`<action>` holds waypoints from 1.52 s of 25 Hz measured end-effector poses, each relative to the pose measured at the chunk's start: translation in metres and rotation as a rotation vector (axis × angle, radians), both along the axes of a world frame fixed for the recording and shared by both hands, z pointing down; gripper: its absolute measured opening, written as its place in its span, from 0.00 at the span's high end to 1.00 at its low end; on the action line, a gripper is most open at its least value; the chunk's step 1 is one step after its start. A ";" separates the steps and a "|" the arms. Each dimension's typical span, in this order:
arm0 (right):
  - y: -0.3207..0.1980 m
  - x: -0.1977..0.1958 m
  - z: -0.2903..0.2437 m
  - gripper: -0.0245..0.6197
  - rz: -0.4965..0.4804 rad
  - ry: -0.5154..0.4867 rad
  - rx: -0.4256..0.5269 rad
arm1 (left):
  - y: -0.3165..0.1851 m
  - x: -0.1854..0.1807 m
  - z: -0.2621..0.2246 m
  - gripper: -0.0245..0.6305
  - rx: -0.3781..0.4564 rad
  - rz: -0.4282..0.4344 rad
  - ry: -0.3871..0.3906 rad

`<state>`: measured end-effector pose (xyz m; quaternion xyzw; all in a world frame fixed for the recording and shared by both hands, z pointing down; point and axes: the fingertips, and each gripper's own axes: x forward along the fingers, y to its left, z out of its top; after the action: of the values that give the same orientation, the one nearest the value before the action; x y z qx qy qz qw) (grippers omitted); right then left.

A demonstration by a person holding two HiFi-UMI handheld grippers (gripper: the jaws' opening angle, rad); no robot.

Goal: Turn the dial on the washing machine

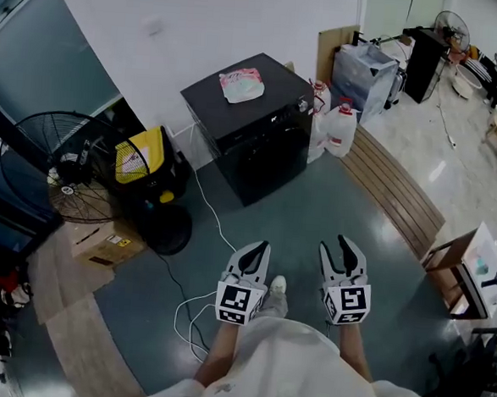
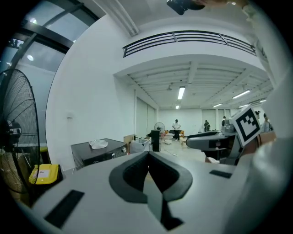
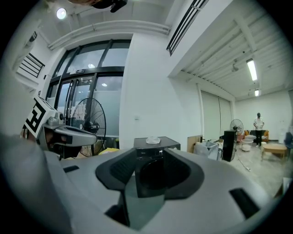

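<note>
Black pads of the left gripper (image 1: 258,247) meet in a line with nothing between them. The right gripper (image 1: 340,242) is likewise drawn together on nothing. Both are held level over the green floor (image 1: 316,207), well apart from the black washing machine (image 1: 257,143), which stands on that floor against the white wall. Its dial (image 2: 123,149) sits at the right end of the control strip, by the front right corner of the top. The likeliest trouble is underfoot: a white cable (image 1: 210,208) trails across the floor from the machine toward the person's shoe (image 1: 277,284) and could snag a step on the way in. At the machine, jaws left together would only bump the small knob rather than take it. A wide reach could also nudge the crumpled packet (image 1: 241,84) lying about the middle of the top, or the white jugs (image 1: 338,128) just beside the machine's right side. Only the head view shows the cable, the floor fan (image 1: 60,167) and both tools from above. The left gripper view picks the dial out as a pale knob and catches people (image 2: 176,129) far down the hall. The right gripper view frames the machine's round door straight past its own tips.
</note>
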<state>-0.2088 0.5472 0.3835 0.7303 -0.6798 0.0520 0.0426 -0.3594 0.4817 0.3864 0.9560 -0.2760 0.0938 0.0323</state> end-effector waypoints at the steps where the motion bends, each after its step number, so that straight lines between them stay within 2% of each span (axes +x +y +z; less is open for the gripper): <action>1: -0.009 0.004 0.000 0.70 0.001 0.002 -0.004 | -0.010 0.003 0.001 0.94 -0.001 0.000 -0.001; 9: -0.080 0.034 0.003 0.68 0.004 -0.003 -0.031 | -0.085 0.028 0.004 0.94 -0.021 -0.009 -0.010; 22: -0.171 0.065 0.013 0.67 0.035 -0.018 -0.053 | -0.178 0.064 0.009 0.94 -0.035 0.024 -0.012; 32: -0.215 0.085 0.015 0.67 0.057 -0.001 -0.071 | -0.227 0.084 0.009 0.94 -0.041 0.040 0.011; 38: -0.241 0.107 0.021 0.67 0.036 0.007 -0.075 | -0.250 0.104 0.019 0.94 -0.048 0.013 0.009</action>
<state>-0.1021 0.3066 0.4045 0.7404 -0.6640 0.0756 0.0717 -0.2556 0.2314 0.4053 0.9571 -0.2675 0.0965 0.0556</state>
